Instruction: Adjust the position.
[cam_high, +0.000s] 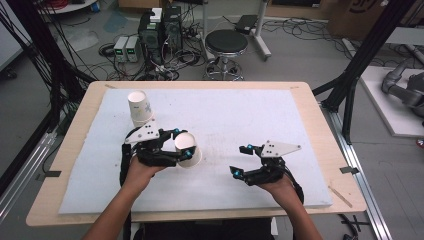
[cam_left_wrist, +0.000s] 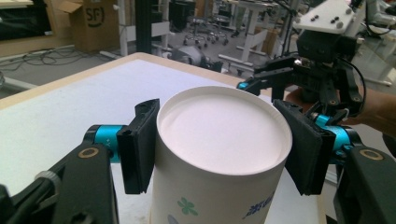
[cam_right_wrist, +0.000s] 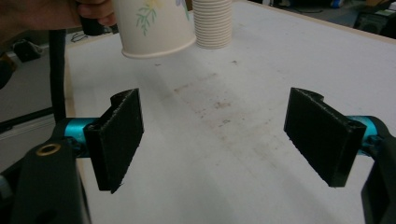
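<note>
Hands at near edge. Cup (cam_high: 189, 149) gripped across body by left gripper (cam_high: 181, 145), pads clamped on both sides, held on its side off mat (cam_high: 240, 112), left of centre. Right gripper (cam_high: 242, 161) right, jaws wide, empty, aimed at cup, likely for handover. Stack (cam_high: 140, 107) far left.

Grey floor (cam_high: 300, 55), littered with cables (cam_high: 115, 70). Far centre: round black stool (cam_high: 226, 42) on chrome base. Far left: computer towers (cam_high: 160, 30), small white boxes (cam_high: 126, 48). Right: black metal frame (cam_high: 357, 65). Far right: cardboard box (cam_high: 360, 15). Wooden counter (cam_high: 70, 145), white-covered.
</note>
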